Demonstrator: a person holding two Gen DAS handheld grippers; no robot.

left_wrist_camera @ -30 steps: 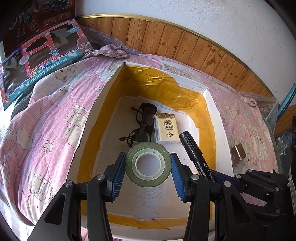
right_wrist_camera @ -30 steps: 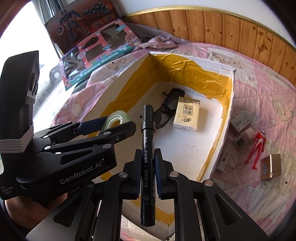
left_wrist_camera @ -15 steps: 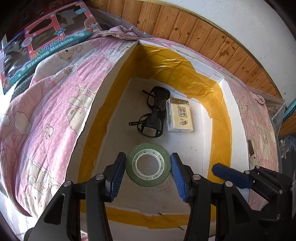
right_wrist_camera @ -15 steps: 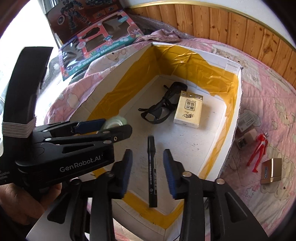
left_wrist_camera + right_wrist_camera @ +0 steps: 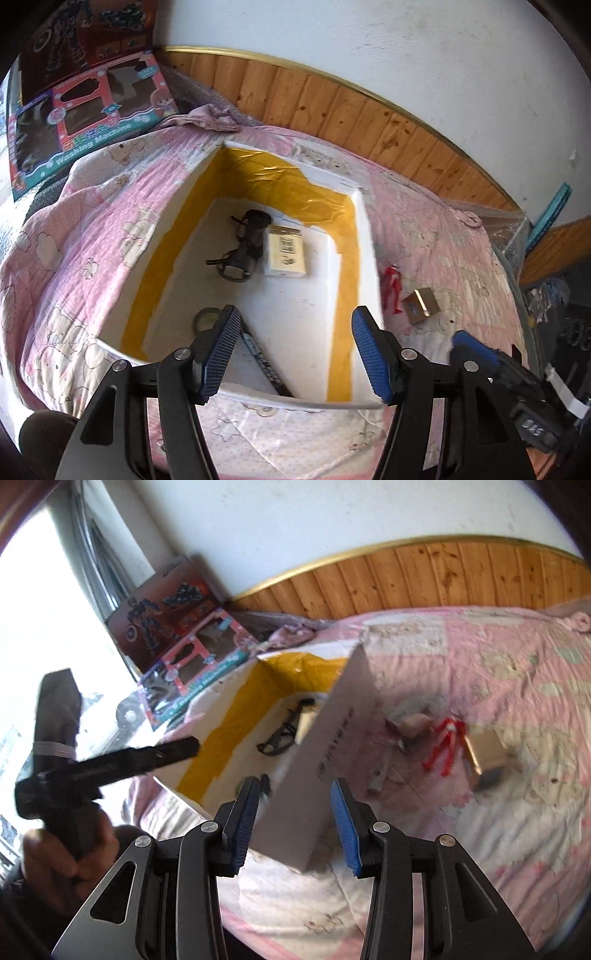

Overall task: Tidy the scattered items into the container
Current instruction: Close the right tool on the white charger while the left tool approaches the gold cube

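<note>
A second earlier the left gripper [image 5: 293, 350] clamped a tape roll [image 5: 204, 318] and the right gripper [image 5: 293, 821] a marker [image 5: 263, 360], both over the box [image 5: 364, 236]. Now both sets of fingers stood wide apart and held nothing. The tape lay on the box floor near the left wall, partly hidden behind a left finger, and the marker lay beside it along the floor. Both grippers had pulled back from the box, the right one swinging towards the bed [image 5: 517, 812] outside it. Two more items were thus stowed, joining the glasses [image 5: 243, 251] and the pale pack [image 5: 285, 252] further in.

Still loose on the quilt, right of the box, lay a red figure [image 5: 445, 744], a gold block [image 5: 485, 755] and some small blurred pieces near the wall. These were probably next. The box was white foam, its inner walls lined with yellow tape, open on top.
</note>
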